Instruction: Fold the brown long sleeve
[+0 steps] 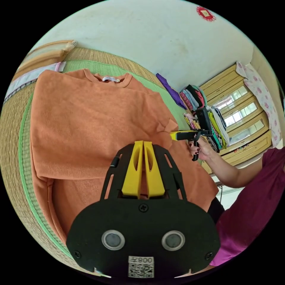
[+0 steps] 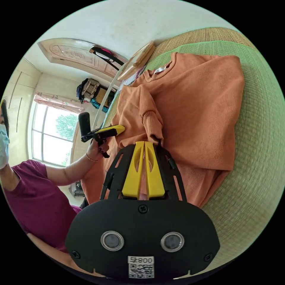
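Left gripper (image 1: pixel 143 143) jaws are sitting together, pinching sweater fabric. Right gripper (image 2: pixel 144 143) jaws are clamping the ribbed cuff (image 2: pixel 151 123). The brown long sleeve (image 1: pixel 89 118) is lying flat on the woven mat (image 1: pixel 14 142), mat margins showing bare around it.

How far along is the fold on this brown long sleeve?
Early. The brown long sleeve lies flat on the woven mat, collar away. In hand: one sleeve is being folded in over the body, its cuff at the right gripper and the left gripper close by, both with jaws together. The bottom-up folds are left.
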Available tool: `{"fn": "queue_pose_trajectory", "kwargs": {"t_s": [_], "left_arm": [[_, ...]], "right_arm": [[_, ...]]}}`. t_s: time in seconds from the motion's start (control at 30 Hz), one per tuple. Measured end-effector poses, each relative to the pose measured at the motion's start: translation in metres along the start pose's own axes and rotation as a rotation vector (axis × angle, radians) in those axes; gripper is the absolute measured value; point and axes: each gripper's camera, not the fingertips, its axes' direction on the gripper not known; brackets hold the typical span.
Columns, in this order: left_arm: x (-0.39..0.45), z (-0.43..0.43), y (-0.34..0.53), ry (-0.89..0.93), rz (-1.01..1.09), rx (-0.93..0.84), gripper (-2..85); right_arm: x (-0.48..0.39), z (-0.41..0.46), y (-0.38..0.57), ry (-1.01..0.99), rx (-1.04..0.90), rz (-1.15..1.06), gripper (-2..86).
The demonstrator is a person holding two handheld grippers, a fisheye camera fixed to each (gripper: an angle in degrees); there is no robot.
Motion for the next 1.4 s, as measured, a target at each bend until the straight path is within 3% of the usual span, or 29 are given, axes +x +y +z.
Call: {"fn": "queue_pose_trajectory", "kwargs": {"t_s": [0.13,0.23,0.57,0.87,1.2,1.4], "left_arm": [[0.009,-0.047,0.001,-0.069,0.026,0.083,0.1],[-0.01,-0.047,0.002,-0.123,-0.015,0.005,0.1],[0.0,-0.145,0.048,-0.054,-0.069,0.082,0.2],[0.014,-0.266,0.159,-0.096,-0.211,0.045,1.8],[0.033,-0.425,0.323,-0.084,-0.443,0.147,7.7],[0.042,-0.47,0.421,0.101,-0.541,0.223,10.5]], "right_arm": [[-0.004,-0.012,0.003,-0.013,0.029,0.029,0.1],[-0.007,-0.024,0.004,-0.012,0.091,0.042,0.2],[-0.031,-0.049,0.044,0.035,0.112,0.084,0.2],[-0.067,-0.093,0.128,0.11,0.137,0.149,2.3],[-0.093,-0.129,0.235,0.136,0.138,0.252,6.7],[-0.097,-0.145,0.296,0.117,0.168,0.305,7.7]]}}
